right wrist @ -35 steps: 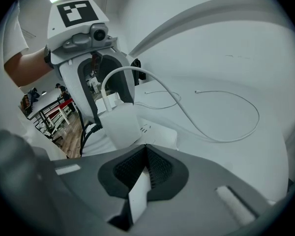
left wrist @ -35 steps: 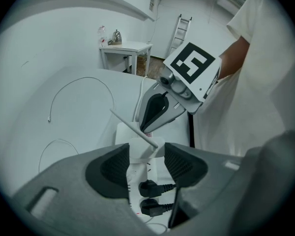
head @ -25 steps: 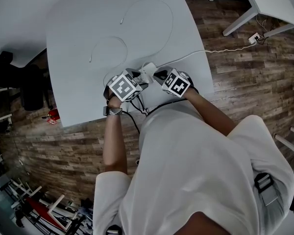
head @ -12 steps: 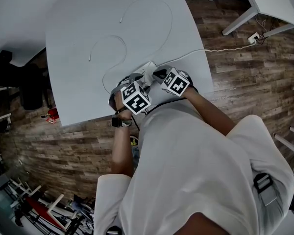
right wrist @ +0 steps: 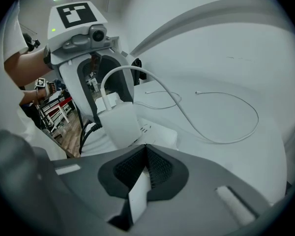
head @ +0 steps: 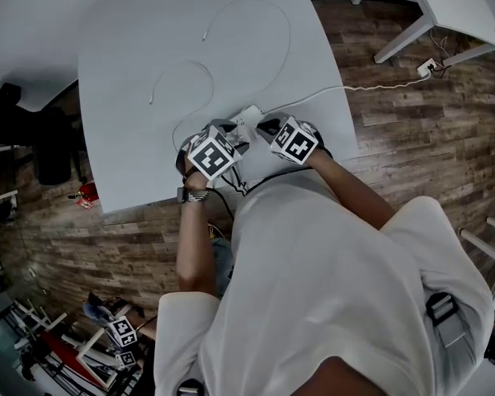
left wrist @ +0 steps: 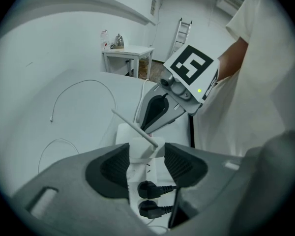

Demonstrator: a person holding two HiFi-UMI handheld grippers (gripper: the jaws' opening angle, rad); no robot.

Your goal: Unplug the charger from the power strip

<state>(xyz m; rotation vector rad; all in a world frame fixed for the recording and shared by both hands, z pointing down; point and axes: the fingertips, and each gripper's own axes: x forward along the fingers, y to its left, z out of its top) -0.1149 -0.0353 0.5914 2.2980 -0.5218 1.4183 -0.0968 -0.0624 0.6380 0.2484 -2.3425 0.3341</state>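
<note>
Pull step, I reckon. left gripper [left wrist: 146,151] pinching charger [left wrist: 137,145], mid-frame at table's [head: 132,73] near edge, looks still seated in power strip [left wrist: 148,180]. right gripper [right wrist: 145,155] clamped on strip's end, bracing. Next: straight pull up, strip held down.

We look down on a white table [head: 124,64]. At its near edge our left gripper [head: 229,137] and right gripper [head: 269,127] sit close on either side of the white power strip [head: 255,112] and charger [head: 242,125]. Thin white cables [head: 287,31] loop far across the table. A cord [head: 379,84] runs right onto the wood floor [head: 396,139]
</note>
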